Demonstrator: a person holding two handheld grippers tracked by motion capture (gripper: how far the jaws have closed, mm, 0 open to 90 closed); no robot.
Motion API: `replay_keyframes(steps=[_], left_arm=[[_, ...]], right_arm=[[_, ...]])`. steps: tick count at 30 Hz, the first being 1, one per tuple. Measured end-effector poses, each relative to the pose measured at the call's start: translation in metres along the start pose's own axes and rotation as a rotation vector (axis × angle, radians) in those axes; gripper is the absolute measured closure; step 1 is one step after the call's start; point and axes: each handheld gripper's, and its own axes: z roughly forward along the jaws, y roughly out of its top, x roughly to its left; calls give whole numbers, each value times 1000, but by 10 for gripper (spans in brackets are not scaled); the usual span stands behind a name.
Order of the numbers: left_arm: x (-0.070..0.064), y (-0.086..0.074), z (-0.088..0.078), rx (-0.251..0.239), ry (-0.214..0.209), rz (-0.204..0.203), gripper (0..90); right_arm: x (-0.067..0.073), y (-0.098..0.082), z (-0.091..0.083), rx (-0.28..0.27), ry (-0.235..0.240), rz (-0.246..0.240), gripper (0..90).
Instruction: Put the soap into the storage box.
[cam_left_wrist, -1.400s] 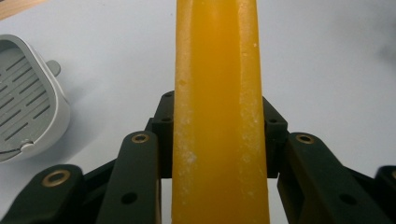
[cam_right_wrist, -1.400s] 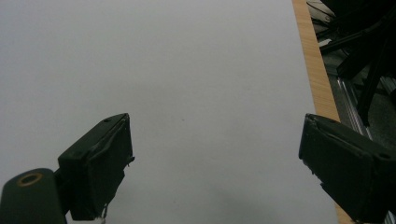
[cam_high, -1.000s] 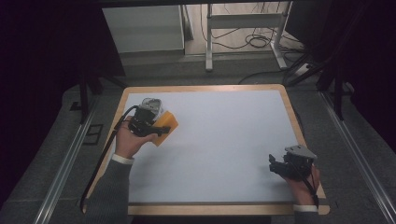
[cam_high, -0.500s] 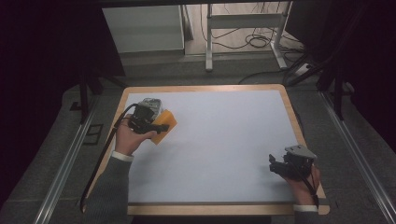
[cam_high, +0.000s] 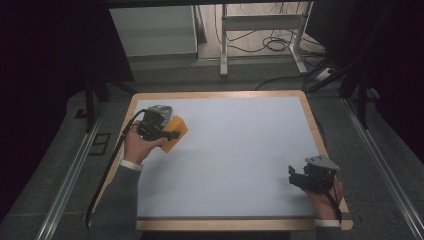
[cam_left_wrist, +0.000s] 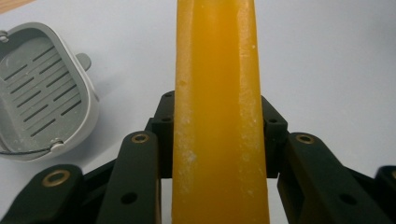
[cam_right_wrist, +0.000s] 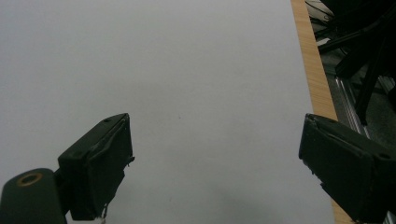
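My left gripper (cam_high: 170, 135) hovers over the white mat's far left part, shut on an orange-yellow soap bar (cam_high: 179, 125). In the left gripper view the bar (cam_left_wrist: 217, 56) stands on edge between the black jaws of the left gripper (cam_left_wrist: 217, 105), whose pads press on both of its sides. A grey slotted soap dish (cam_left_wrist: 42, 93) lies empty on the mat just left of the jaws. My right gripper (cam_high: 295, 176) rests near the front right corner. Seen in its own view, the right gripper (cam_right_wrist: 215, 140) is open with nothing between its jaws.
The white mat (cam_high: 240, 150) lies on a wooden-edged table (cam_high: 312, 125). That wooden edge (cam_right_wrist: 313, 70) runs close to the right jaw. Beyond the table stand a metal frame (cam_high: 260, 30), floor cables and dark stands.
The left hand with the soap bar has shifted only slightly. The right hand has stayed where it was.
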Motion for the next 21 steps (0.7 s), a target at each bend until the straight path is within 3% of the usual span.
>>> replay_keyframes(steps=[21], left_arm=[[18,2,4,6,8,-39,610]], right_arm=[[0,0,0,1,-1,0,99]])
